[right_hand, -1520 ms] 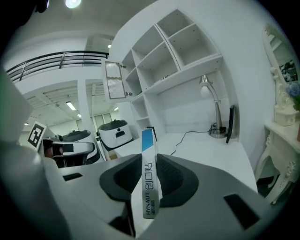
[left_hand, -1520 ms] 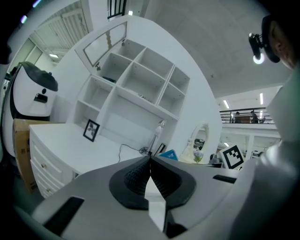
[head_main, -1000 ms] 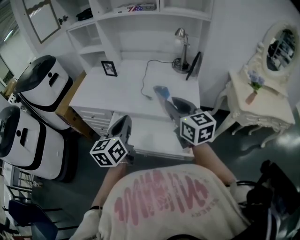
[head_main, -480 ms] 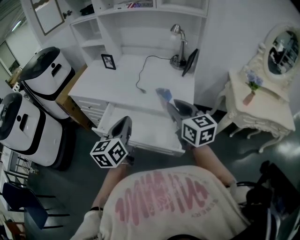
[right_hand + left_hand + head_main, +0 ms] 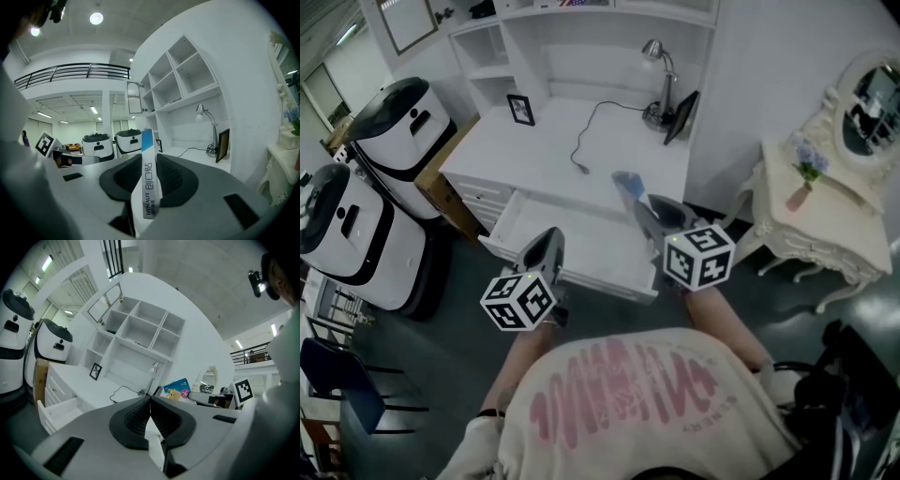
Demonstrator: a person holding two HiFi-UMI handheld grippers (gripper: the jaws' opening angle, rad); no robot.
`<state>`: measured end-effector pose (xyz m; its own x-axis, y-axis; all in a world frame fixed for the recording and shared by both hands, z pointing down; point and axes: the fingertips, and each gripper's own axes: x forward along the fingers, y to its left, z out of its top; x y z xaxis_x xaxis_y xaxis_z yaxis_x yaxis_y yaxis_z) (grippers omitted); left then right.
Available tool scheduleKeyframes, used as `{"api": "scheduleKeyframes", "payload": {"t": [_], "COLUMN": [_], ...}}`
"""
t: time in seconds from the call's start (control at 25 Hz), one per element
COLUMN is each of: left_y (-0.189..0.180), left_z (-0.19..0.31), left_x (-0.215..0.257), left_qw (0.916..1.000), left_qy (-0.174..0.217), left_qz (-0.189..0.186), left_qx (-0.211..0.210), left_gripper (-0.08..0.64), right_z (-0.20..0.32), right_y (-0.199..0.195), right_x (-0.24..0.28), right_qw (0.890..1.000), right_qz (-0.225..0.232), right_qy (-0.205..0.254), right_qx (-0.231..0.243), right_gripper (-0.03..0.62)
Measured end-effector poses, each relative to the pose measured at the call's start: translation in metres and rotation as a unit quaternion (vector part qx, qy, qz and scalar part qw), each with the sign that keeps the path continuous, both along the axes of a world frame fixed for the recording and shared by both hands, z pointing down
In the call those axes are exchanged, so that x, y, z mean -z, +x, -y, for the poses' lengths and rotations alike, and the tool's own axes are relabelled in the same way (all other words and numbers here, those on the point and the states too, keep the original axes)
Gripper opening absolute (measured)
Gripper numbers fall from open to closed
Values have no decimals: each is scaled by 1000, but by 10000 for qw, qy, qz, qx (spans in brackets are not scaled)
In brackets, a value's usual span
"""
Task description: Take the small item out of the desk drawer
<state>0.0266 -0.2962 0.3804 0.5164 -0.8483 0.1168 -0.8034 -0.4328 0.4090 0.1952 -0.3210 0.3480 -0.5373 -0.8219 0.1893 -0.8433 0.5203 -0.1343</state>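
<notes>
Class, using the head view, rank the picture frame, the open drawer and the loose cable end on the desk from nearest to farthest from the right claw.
1. Open drawer, just below and left of the right claw, which grips a small box.
2. Cable end, on the desk beyond the drawer.
3. Picture frame, at the desk's back left.

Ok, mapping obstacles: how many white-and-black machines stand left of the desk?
2. One machine stands by the desk's left end; the other machine sits nearer the camera, further left. More may be out of view.
</notes>
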Motion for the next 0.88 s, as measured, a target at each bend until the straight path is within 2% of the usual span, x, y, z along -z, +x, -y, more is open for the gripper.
{"api": "scheduleKeyframes", "payload": {"t": [0.4,0.88], "left_y": [14,17], "left_z": [-16,-26], "left_x": [-7,-8], "left_qw": [9999,9998], "left_qy": [-81,-110], "left_qz": [-46,-60], "left_qx": [112,153], "left_gripper": [29,29], "right_z": [-13,-20], "right_y": [20,24], "right_x": [-12,-17], "right_qw": [9999,9998], "right_qz": [-34,-69], "right_qy": [-113,-135], "right_qx": [17,96], "right_gripper": [108,108]}}
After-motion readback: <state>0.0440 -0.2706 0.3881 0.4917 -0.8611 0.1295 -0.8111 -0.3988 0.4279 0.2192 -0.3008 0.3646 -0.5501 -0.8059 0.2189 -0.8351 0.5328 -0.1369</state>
